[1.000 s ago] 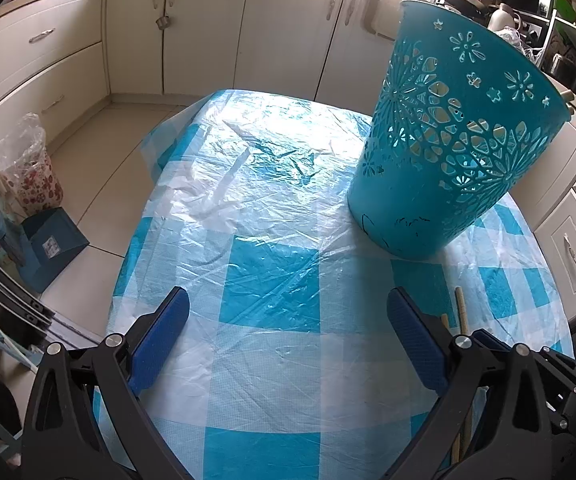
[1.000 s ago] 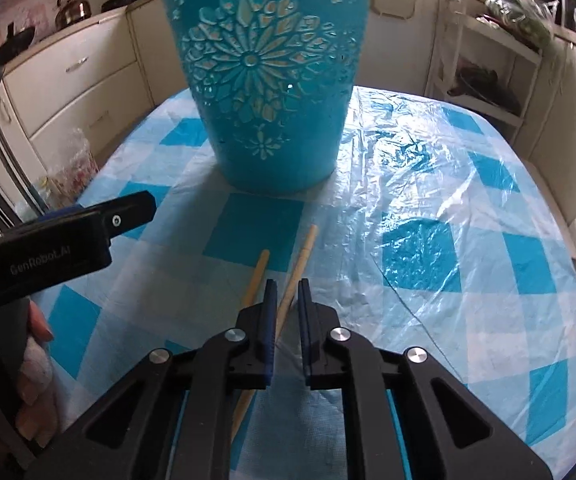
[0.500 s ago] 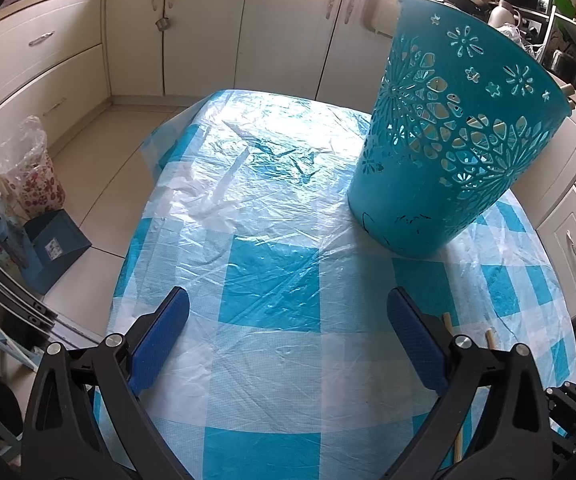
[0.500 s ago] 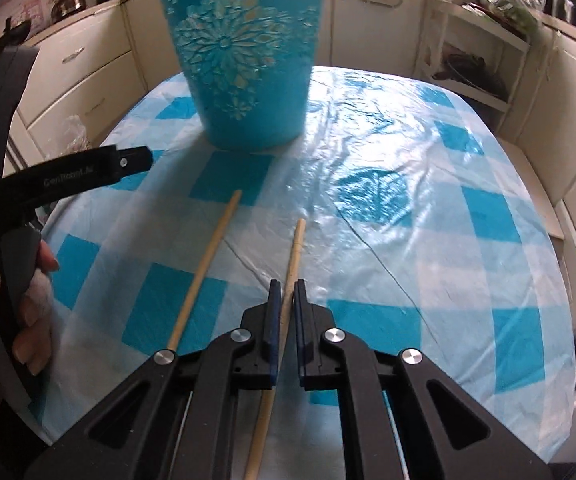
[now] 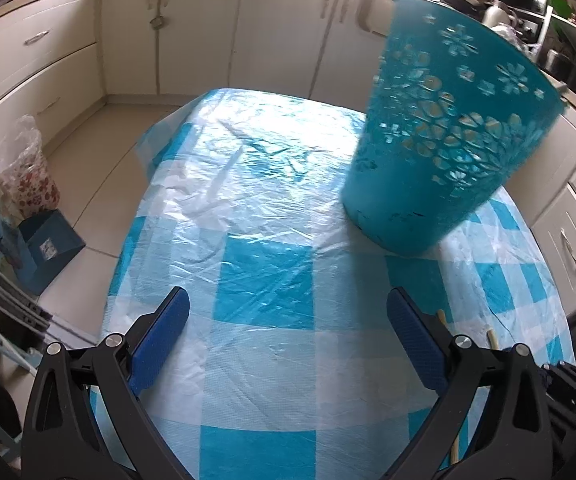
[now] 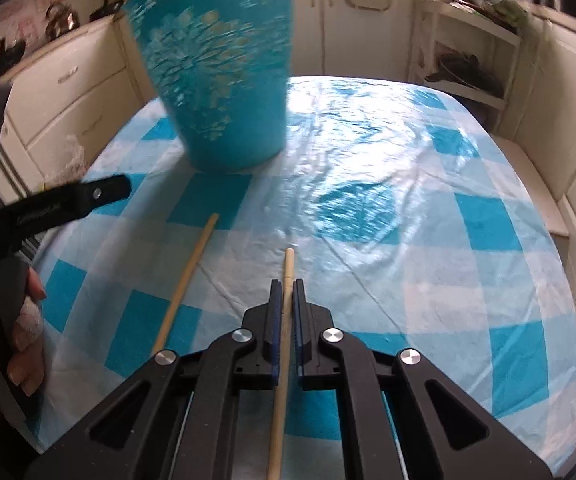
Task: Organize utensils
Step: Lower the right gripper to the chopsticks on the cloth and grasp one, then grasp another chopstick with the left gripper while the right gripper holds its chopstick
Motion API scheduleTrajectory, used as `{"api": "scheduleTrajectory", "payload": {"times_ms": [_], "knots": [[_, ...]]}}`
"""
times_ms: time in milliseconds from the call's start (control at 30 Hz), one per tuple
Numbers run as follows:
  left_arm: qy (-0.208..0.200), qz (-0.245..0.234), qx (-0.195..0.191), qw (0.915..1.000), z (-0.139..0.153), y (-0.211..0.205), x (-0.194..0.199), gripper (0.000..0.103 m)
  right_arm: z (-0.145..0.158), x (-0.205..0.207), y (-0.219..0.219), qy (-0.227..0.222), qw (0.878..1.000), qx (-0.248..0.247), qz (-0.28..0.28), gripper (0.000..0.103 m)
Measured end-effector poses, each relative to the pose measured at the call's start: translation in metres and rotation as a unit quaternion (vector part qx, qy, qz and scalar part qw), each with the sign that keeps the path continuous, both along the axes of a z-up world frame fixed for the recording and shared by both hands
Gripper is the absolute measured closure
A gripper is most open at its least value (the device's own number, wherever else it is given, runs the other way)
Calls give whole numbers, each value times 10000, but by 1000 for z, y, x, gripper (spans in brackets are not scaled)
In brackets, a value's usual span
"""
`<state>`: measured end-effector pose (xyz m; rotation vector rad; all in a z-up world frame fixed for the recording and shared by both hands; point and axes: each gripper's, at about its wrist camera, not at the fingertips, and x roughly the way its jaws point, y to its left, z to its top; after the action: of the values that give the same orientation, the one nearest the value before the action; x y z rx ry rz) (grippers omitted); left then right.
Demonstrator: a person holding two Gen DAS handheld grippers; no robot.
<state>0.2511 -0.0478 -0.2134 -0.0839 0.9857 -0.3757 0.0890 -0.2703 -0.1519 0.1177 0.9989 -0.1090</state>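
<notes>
Blue-and-white checks fill both views: a crinkled plastic cloth [image 5: 272, 240] covers the rounded bench [image 6: 528, 360] from the bottom of the frame up to the middle.

Nearest the lens in the right wrist view, the right hand-held gripper [image 6: 287, 292] is clenched on a pale wooden chopstick [image 6: 288, 268], its blue pads pinching the shaft at lower centre. The tip pokes out just past the pads, pointing up the frame, and the rest runs back down between the black arms. A second chopstick [image 6: 186, 280] lies flat on the cloth just to its left, angled toward upper right and apart from the gripped one.

In the left wrist view the left hand-held gripper [image 5: 288, 320] is released, pads spread wide over bare cloth, holding nothing. Just right of its right-hand pad, two chopstick ends peek out at lower right. Its black body also shows at the left edge of the right wrist view, the person's fingers [image 6: 28, 344] wrapped round the handle.

Farther up, a teal basket [image 6: 216, 80] with flower-shaped cut-outs stands on the cloth, upper left in the right wrist view, upper right in the left. It is blurred in both, and its inside cannot be seen.

Beyond the bench, cream cabinets [image 5: 208, 28] line the walls. A tiled floor [image 5: 100, 168] and a flowered bag [image 5: 32, 184] sit at the left, and an open shelf unit [image 6: 464, 56] at upper right.
</notes>
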Motion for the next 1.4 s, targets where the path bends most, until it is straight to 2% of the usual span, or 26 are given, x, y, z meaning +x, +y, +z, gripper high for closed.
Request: {"api": "scheduleTrajectory", "payload": {"times_ms": [167,267,367,467,567,600,633,667,733,767,867,933,1067,1100,1400], "knots": [[-88,-552,-34,9984,11,-22,-24,8,0,-5,-12,-141,9989,428,-126,97],[-125,-905,390,9951,10,-50,-45,8,0,-8,-17,-168,9980,606,-108,97],[-191,-975,720,9924,10,-70,-55,10,0,-12,-21,-191,9972,726,-76,97],[-103,-1034,961,9899,9,-91,-57,20,0,-14,-22,-199,9967,784,-54,97],[-71,-1100,1226,9863,5,-99,-57,38,1,-16,-24,-162,9962,859,-59,97],[-56,-1131,1211,9862,4,-100,-57,46,1,-16,-25,-134,9960,884,-64,97],[-50,-1147,1164,9865,5,-101,-57,59,1,-16,-26,-120,9958,910,-61,97],[-14,-1186,1115,9867,5,-101,-56,66,1,-16,-26,-116,9957,922,-56,97],[-2,-1318,1135,9848,6,-108,-56,90,2,-15,-26,-95,9959,904,-27,97],[3,-1394,1127,9838,6,-111,-56,95,2,-15,-25,-86,9960,892,-16,97],[43,-1461,1102,9831,7,-114,-55,98,3,-15,-26,-42,9958,917,8,95],[154,-1449,946,9848,7,-109,-52,98,3,-16,-24,-35,9958,910,52,93],[201,-1442,834,9858,7,-102,-53,98,4,-14,-10,-17,9990,361,267,93],[195,-1443,809,9860,6,-100,-53,98,3,-13,-8,-15,9992,270,300,97],[109,-1483,680,9865,5,-91,-58,98,8,-6,-11,-263,9989,373,122,97]]}}
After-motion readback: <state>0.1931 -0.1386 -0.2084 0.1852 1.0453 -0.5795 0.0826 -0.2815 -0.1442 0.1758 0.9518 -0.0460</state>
